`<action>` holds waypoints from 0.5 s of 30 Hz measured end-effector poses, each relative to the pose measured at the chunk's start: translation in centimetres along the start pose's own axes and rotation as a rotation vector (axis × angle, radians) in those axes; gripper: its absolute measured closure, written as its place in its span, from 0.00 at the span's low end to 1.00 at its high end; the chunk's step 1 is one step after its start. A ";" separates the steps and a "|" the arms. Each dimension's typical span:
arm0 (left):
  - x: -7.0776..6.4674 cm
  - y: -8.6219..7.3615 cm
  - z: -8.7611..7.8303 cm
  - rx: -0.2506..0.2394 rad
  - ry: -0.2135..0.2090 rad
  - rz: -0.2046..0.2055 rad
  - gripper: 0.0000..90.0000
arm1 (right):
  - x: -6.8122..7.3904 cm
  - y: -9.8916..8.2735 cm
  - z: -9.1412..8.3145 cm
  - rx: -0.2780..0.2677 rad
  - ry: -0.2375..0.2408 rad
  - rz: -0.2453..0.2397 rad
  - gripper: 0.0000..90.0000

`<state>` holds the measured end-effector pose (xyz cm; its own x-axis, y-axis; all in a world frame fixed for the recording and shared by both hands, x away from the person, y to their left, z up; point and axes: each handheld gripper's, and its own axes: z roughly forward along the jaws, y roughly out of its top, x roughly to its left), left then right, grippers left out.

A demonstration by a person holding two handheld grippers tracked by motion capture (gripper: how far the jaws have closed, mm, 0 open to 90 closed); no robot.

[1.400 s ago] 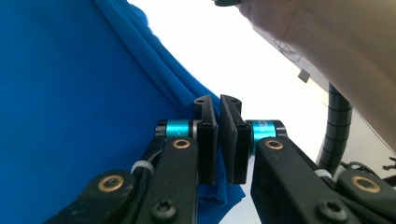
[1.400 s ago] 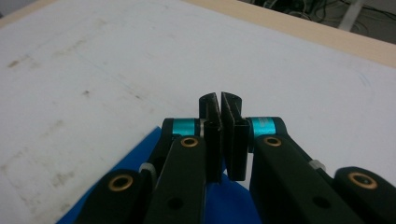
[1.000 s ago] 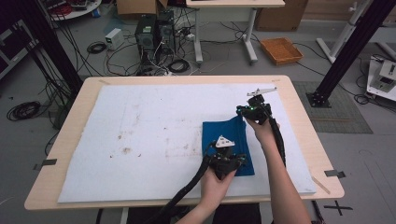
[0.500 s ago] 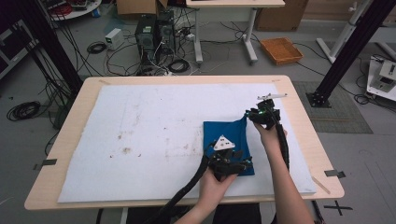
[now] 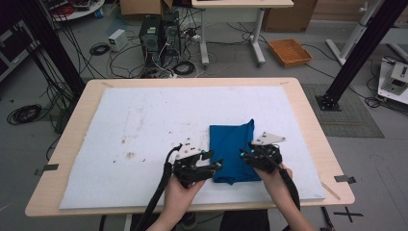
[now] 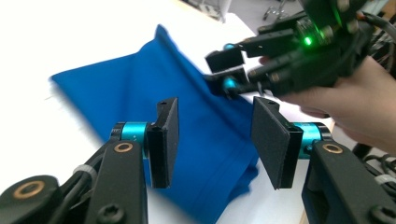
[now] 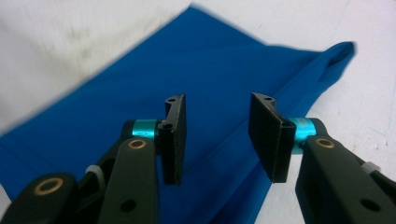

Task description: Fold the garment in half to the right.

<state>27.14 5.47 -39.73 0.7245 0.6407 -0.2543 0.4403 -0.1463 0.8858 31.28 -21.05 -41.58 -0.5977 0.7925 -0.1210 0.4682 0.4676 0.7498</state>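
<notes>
Two hand-held grippers flank a folded blue cloth (image 5: 233,151) that lies flat on the white mat (image 5: 144,120) covering the wooden table (image 5: 312,120), right of centre and near the person's edge. The left gripper (image 5: 216,166) sits just beside the cloth's left edge near its front corner, jaws pointing toward the cloth; the right gripper (image 5: 244,155) sits at the cloth's right edge, jaws pointing leftward over it.

Left gripper view: the black pads (image 6: 164,140) stand spread with a clear gap, having just been opening; blue cloth (image 6: 205,135) lies beyond and below them, not pinched. The other gripper (image 6: 233,70), held in a hand (image 6: 345,102), shows a green indicator light.

Right gripper view: the pads (image 7: 175,137) likewise stand apart, having just been opening, with the cloth (image 7: 205,70) under the gap and untouched by either pad. A narrow fold or sleeve end points to the upper right.

No brand, label or legible writing can be made out on the cloth, mat or grippers. Brown stains mark the mat's left half (image 5: 127,155).
</notes>
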 end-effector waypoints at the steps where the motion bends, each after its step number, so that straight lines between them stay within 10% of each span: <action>1: 0.2 -0.2 -0.4 0.002 0.005 -0.002 0.58 | 0.3 -0.1 0.2 0.017 -0.013 -0.018 0.64; 15: 2.1 -1.9 -3.2 0.019 0.057 -0.016 0.58 | -3.2 -2.9 -1.5 0.075 -0.156 0.083 0.70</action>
<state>26.14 9.53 -40.65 0.6863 0.6846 -0.2456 0.4620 -0.1495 0.8742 30.87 -25.57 -42.36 -0.4496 0.8780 -0.1642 0.5622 0.4210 0.7118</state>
